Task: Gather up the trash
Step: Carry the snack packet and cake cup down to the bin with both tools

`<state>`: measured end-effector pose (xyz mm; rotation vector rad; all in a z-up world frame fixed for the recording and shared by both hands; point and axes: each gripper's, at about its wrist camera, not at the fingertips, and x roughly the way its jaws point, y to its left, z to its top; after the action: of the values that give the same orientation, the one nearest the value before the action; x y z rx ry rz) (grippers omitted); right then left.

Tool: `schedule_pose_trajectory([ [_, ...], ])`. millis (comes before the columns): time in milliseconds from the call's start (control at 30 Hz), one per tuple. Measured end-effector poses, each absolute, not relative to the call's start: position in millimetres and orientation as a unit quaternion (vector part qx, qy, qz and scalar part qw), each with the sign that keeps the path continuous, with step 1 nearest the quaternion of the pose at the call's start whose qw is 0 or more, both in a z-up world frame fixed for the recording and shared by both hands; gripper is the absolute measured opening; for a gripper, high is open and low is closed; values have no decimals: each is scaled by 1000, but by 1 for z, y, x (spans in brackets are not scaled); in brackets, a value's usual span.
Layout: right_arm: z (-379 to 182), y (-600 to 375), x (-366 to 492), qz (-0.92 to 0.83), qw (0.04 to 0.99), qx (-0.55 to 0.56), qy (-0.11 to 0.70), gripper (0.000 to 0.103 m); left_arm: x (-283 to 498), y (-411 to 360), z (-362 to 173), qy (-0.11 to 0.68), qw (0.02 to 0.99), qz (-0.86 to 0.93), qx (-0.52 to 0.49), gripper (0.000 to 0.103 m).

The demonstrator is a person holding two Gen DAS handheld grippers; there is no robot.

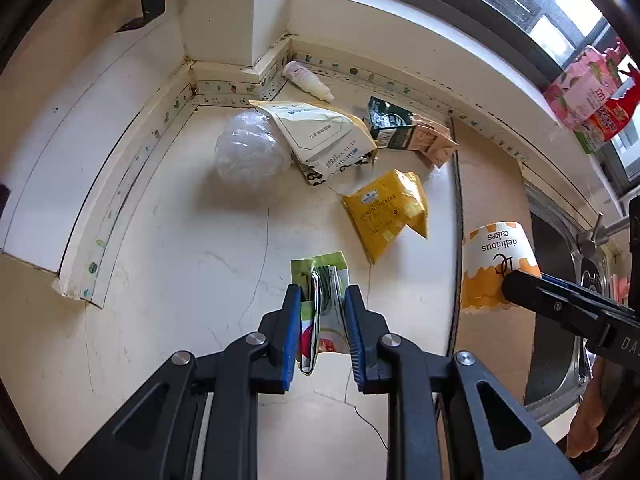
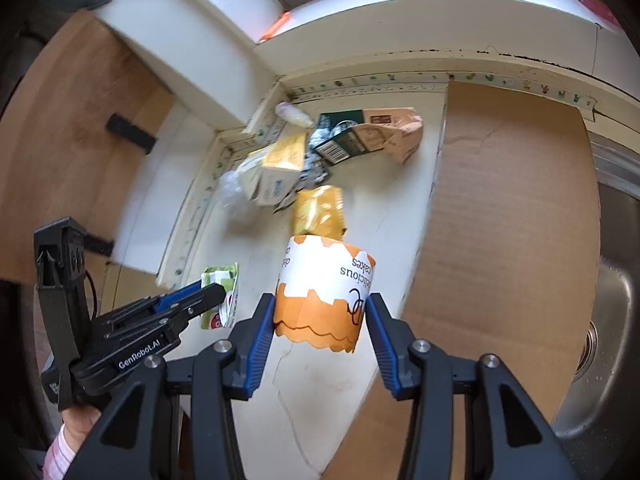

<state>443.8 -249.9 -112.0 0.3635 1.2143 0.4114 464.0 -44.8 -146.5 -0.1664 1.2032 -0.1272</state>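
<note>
Left wrist view shows my left tongs (image 1: 322, 320) clamped on a flattened green carton (image 1: 320, 280), held just above the cracked white worktop (image 1: 180, 260). My right tongs (image 2: 320, 320) are closed on an orange-and-white paper cake wrapper (image 2: 326, 292) printed "delicious cakes", lifted clear of the worktop beside a sheet of cardboard (image 2: 500, 220). So both hands are loaded, and I judge this the carry stage of the collecting. More trash waits toward the corner: a yellow cracker packet (image 1: 386, 210), a crumpled clear plastic bag (image 1: 250, 152), a white pouch (image 1: 320, 132), a dark green box (image 1: 390, 122) and a small white bottle (image 1: 306, 80). No bin shows in either view, so next I must find one and drop both pieces without crushing the soft wrapper or letting it slip.
</note>
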Motion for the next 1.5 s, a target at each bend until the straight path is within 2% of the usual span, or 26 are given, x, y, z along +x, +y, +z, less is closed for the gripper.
schedule_pose_trajectory([
  [467,-47,-213,319,275,793,139,526,46,334,-21,-71,533,832,-118,-99,20],
  [767,-33,-169,229,314,786,92,524,46,234,0,-63,523,830,-151,-122,20],
  [1100,-65,-139,142,325,779,63,533,46,139,31,-94,514,840,-136,-104,20],
  [1500,-162,-106,78,306,785,36,538,47,66,41,-212,541,830,-107,-88,20],
])
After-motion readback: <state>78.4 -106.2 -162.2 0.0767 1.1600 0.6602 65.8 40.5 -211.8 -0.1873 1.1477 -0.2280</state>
